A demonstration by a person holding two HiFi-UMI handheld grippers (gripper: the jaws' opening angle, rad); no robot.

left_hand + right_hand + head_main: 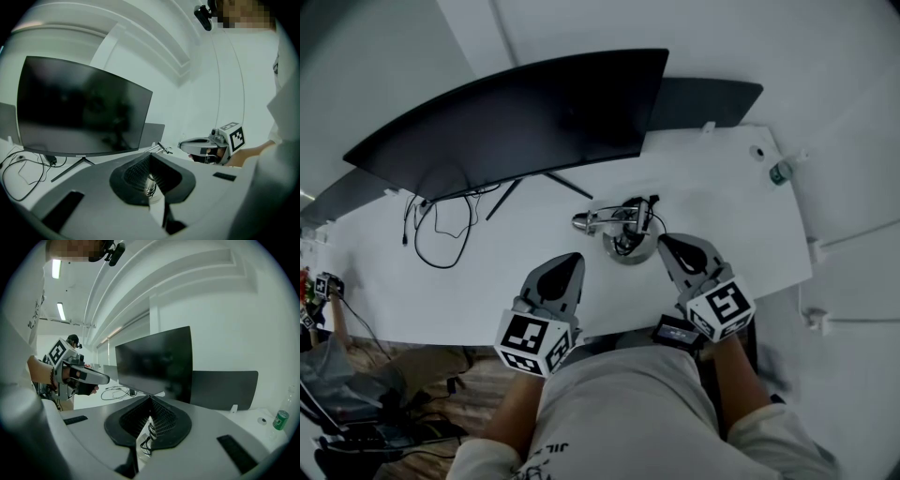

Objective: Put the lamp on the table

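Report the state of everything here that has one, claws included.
Curved black monitor: upright, screen dark.
Silver round-based desk lamp: standing on the white table, arm folded down, unlit.
Black cord: bundled on the lamp's base.
Green-labelled bottle: upright.
Left claw: shut, nothing held.
Right claw: shut; can't tell whether it pinches the cord.

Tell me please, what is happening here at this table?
A person is at a white table with a gripper in each hand. A folded lamp, its cord wound round it, lies on the table before a curved monitor. The left gripper and the right gripper point at it, jaws together on both; neither clearly holds it.
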